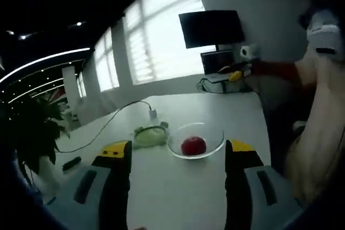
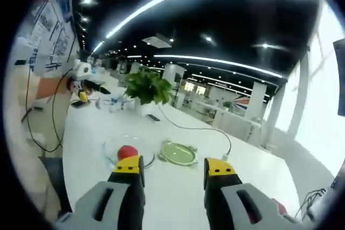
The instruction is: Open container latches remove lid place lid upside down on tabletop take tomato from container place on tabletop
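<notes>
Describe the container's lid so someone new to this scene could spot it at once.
Start at the long white table. Near its middle stands a clear round container holding a red tomato. The lid lies flat on the tabletop right beside it: a pale green disc with small latch tabs at its rim, the only green item there.

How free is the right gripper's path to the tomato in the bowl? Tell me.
Probably free: the right gripper has open jaws, the glass container has no lid on, the tomato sits exposed just ahead of them, and the lid lies aside.
</notes>
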### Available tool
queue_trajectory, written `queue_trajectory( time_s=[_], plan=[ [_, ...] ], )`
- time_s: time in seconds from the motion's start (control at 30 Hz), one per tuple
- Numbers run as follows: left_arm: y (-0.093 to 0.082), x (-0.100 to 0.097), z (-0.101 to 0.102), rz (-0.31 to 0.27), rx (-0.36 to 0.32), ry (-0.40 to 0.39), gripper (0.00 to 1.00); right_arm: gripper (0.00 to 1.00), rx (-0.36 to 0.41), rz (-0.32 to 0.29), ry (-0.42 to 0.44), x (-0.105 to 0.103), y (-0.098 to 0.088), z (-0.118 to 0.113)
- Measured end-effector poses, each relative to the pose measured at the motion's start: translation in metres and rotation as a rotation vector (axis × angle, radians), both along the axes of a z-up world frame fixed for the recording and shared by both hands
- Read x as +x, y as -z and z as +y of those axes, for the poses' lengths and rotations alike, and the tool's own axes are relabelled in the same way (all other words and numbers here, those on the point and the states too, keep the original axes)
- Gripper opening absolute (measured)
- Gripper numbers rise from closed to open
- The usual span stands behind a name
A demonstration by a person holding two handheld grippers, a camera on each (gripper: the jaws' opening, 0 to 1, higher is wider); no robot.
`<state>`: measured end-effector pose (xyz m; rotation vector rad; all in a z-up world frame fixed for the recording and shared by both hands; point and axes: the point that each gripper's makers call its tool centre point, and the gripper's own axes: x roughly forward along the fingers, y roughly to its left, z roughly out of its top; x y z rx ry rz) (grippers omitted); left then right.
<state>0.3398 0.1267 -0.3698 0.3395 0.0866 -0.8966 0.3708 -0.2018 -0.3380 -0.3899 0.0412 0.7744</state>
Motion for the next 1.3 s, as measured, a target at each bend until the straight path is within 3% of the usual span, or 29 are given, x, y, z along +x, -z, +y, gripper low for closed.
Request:
queue_trajectory(
  time_s=[0.13,0.23,0.37,0.47,0.73,0.97,1.17,1.3],
  plan=[
    [0.002,0.008,-0.019,0.019,0.084,0.060,0.63,0.38,-0.048,0.031,-0.086,0.003,-0.003,0.022],
    [0.003,0.015,-0.033,0.077,0.104,0.089,0.63,0.38,-0.064,0.041,-0.122,0.007,-0.005,0.038],
    [0.002,0.026,-0.049,0.080,0.167,0.131,0.63,0.38,-0.096,0.063,-0.182,0.009,-0.002,0.061],
    [0.010,0.029,-0.062,0.087,0.242,0.176,0.63,0.38,-0.127,0.081,-0.215,0.011,0.004,0.073],
    [0.031,0.042,-0.089,0.139,0.348,0.235,0.62,0.39,-0.192,0.137,-0.308,0.016,0.016,0.105],
    [0.057,0.052,-0.112,0.212,0.445,0.273,0.62,0.41,-0.281,0.204,-0.401,0.017,0.045,0.135],
    [0.084,0.053,-0.127,0.238,0.542,0.319,0.62,0.42,-0.374,0.258,-0.460,0.021,0.084,0.161],
    [0.096,0.056,-0.137,0.270,0.545,0.307,0.62,0.43,-0.446,0.265,-0.483,0.025,0.110,0.172]
  ],
)
